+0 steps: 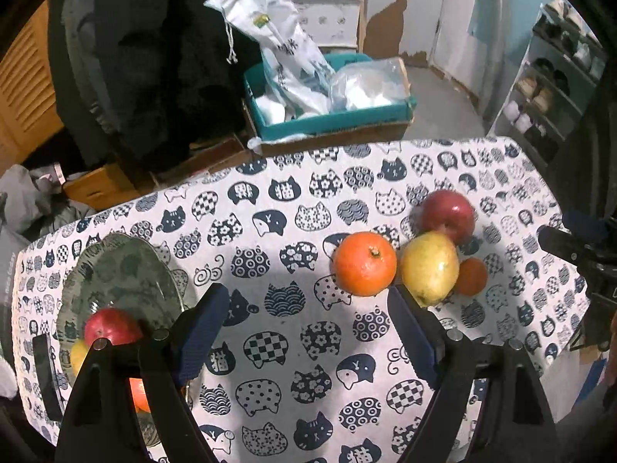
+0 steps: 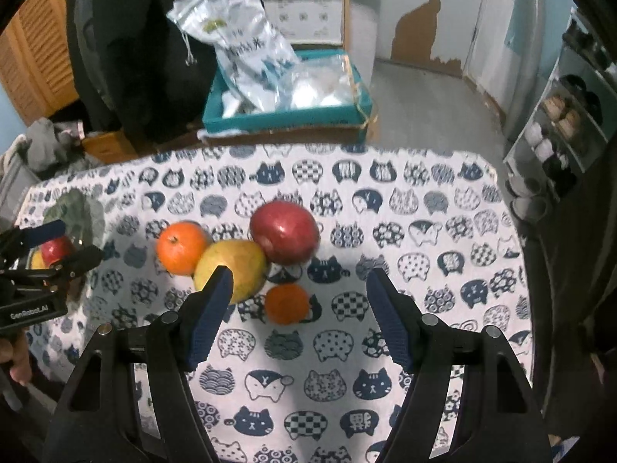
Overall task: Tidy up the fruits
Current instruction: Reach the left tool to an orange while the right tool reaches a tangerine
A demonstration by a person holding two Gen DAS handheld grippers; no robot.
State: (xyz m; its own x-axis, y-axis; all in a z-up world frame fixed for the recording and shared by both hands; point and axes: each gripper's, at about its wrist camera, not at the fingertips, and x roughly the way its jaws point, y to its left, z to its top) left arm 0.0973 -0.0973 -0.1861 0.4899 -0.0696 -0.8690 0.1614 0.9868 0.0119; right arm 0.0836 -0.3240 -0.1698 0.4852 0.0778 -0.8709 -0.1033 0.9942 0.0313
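Glass plate [image 1: 115, 270] at table's left end, partly hidden behind left gripper [image 1: 304, 297] frame; near rim cut off. On plate: red apple [image 1: 112, 326], a yellow fruit [image 1: 79, 353] (only a sliver visible) and an orange fruit [image 1: 139, 391] mostly covered by the gripper body. From right wrist view, plate [image 2: 77, 208] blurred, hard to make out.

Loose cluster right of centre on cat-print tablecloth [image 1: 289, 347]: large orange [image 1: 364, 264], yellow-green mango [image 1: 430, 268], second red apple [image 1: 447, 216], small tangerine [image 1: 470, 276] half hidden behind mango. Mango touching orange, apple and tangerine. Same four in right view: orange [image 2: 181, 247], mango [image 2: 231, 270], apple [image 2: 284, 231], tangerine [image 2: 287, 303].

Left gripper jaws spread wide, nothing between them, above bare cloth just short of orange and mango. Right gripper [image 2: 299, 289] also wide, empty, tangerine just ahead between the tips, left pad [image 2: 210, 316] overlapping mango in view (contact not clear).

Writing: "GenRobot.AI" on left gripper body [image 2: 31, 305]. White bag [image 2: 235, 42] in teal box [image 2: 285, 115] beyond table carries print, unreadable. Shoe rack [image 2: 559, 123] at right, cut off by lens edge.
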